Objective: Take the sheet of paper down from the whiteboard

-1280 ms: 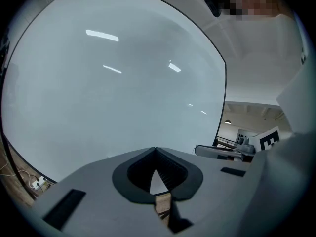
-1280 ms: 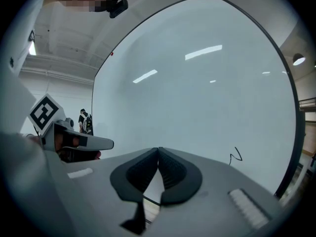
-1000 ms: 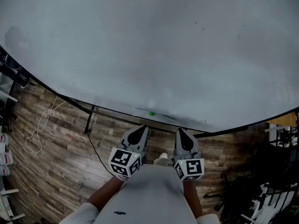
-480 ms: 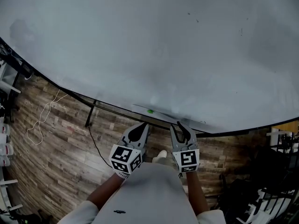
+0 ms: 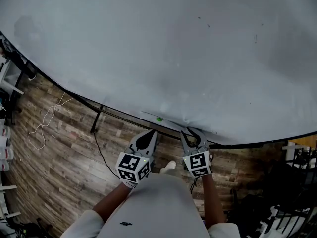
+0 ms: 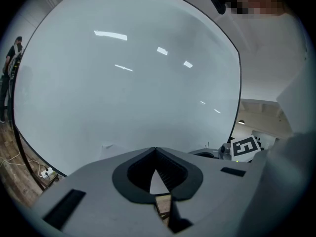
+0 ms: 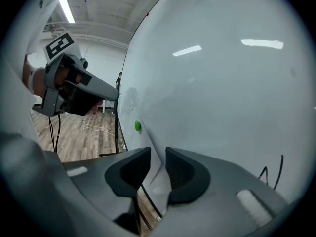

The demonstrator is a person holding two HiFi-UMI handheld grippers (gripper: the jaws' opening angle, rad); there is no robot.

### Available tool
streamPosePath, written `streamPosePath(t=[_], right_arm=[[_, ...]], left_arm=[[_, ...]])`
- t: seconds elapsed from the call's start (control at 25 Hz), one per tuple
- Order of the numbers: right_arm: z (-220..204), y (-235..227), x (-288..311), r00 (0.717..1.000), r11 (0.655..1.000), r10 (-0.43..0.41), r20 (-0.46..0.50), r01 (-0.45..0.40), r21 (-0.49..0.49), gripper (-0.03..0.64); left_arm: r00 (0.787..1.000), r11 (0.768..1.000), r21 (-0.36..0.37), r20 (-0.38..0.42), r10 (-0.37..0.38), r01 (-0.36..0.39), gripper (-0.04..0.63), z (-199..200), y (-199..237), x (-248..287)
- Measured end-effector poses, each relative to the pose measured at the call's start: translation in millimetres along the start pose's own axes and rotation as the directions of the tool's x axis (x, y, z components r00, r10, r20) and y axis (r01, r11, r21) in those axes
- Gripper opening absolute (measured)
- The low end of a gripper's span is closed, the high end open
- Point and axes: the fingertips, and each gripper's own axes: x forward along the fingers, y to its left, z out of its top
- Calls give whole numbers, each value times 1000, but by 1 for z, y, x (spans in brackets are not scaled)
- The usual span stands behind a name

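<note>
A big whiteboard [image 5: 158, 58] fills the head view. A white sheet of paper [image 5: 171, 122] hangs at its lower edge, pinned by a green magnet [image 5: 159, 119]. My right gripper [image 5: 193, 131] is open at the sheet's right end. In the right gripper view the paper's [image 7: 148, 149] loose edge runs between the spread jaws of that gripper [image 7: 158, 154], below the magnet [image 7: 137, 126]; the pads do not press on it. My left gripper [image 5: 150, 135] is shut and empty, just short of the board to the left. Its view shows the closed jaws [image 6: 156, 152] and a faint corner of the sheet [image 6: 109, 148].
Below the board lies a wooden floor with a white cable [image 5: 42, 128] and a black cable [image 5: 101, 155]. A dark stand leg [image 5: 95, 122] comes down from the board's edge. Metal racks [image 5: 297, 155] stand at the right. A person [image 6: 15, 53] stands far left of the board.
My right gripper opened, rolled, and moved down and forward to the sheet's edge at the bottom of the board. The left gripper has stayed put, shut.
</note>
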Motion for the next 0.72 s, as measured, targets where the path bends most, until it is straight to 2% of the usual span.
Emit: streamPosePath(t=[0.28,0.48,0.72], right_arm=[[-8,5,11,999,998,28,-43,-30,-49,104],[-4,-3,12,999,1000,-14,-35,13,-29,14],[-2,-3,10,999,1000,-18,-34,18,-4,11]], left_arm=[[1000,1000,-4,-3,11,-11,6,-2,4,1],[1000,1000,-6,-7,12,-12,6,-4,8,1],[1000,1000,0,-16,22,-22,6,-7,13,6]])
